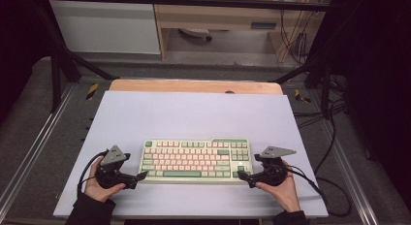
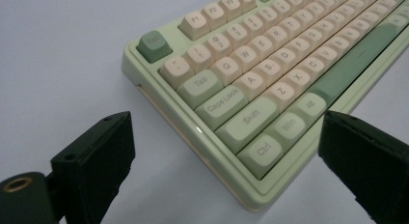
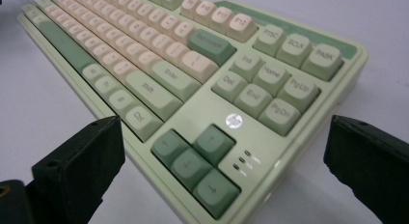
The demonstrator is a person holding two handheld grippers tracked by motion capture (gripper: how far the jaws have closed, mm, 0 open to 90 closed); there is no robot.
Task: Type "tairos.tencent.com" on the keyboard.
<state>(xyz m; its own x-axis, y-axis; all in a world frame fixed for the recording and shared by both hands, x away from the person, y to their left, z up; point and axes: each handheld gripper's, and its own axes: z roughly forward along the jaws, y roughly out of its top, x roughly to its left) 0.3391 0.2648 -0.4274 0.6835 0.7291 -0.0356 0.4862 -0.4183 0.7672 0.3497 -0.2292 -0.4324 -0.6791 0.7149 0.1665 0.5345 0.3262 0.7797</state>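
A pale green keyboard (image 1: 196, 160) with cream and green keys lies flat on the white mat (image 1: 194, 113), near its front edge. My left gripper (image 1: 141, 176) is at the keyboard's front left corner and points right toward it. In the left gripper view the keyboard (image 2: 270, 74) has its Ctrl corner between the wide-apart jaws of my left gripper (image 2: 226, 137), with no pad touching it. My right gripper (image 1: 241, 176) is at the front right corner and points left. Its open jaws (image 3: 226, 137) straddle the arrow-key corner of the keyboard (image 3: 193, 74) without touching.
The mat covers a wooden tabletop (image 1: 194, 85) whose far edge shows behind it. Black frame posts (image 1: 55, 74) stand at both back corners. Cables (image 1: 334, 186) trail off the right side. A cabinet (image 1: 104, 26) stands beyond the table.
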